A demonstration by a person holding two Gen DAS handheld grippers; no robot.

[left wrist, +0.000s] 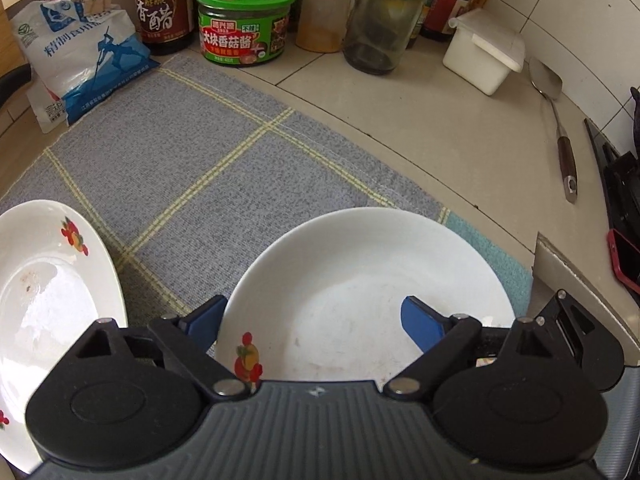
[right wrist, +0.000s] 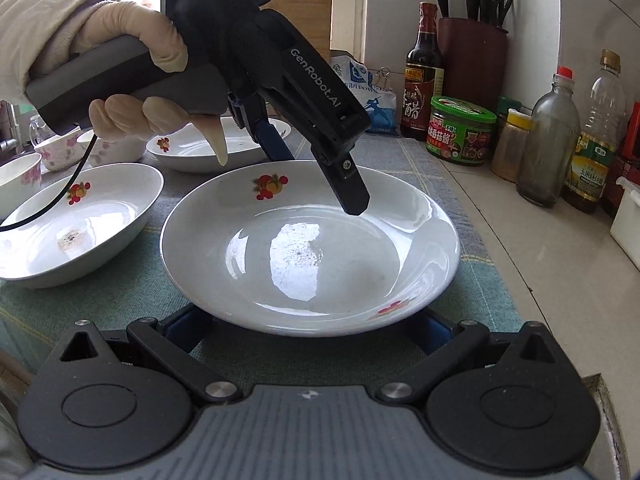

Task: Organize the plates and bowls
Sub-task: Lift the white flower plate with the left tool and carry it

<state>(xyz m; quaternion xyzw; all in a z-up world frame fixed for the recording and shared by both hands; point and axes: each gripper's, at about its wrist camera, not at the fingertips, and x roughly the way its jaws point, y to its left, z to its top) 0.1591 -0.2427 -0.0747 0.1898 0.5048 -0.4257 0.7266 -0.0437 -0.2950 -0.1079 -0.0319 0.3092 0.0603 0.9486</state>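
A white plate with fruit prints [left wrist: 360, 280] [right wrist: 312, 240] lies on the grey checked cloth [left wrist: 180, 152]. My left gripper [left wrist: 316, 320] [right wrist: 316, 176] points down at its rim and stands open. One blue finger [left wrist: 208, 320] is outside the rim and the other is over the plate's inside. My right gripper [right wrist: 312, 328] is low at the plate's near edge with its jaws wide; the tips are hidden under the rim. A second plate [left wrist: 52, 280] [right wrist: 80, 220] lies to the left, and a third [right wrist: 192, 152] sits behind.
Small floral bowls [right wrist: 60, 148] stand at the far left. Along the back are a salt bag [left wrist: 80, 60], a vinegar bottle [left wrist: 160, 8], a green-lidded jar [left wrist: 244, 20], a glass bottle [left wrist: 380, 20] and a white box [left wrist: 480, 52]. A spatula [left wrist: 560, 128] lies to the right.
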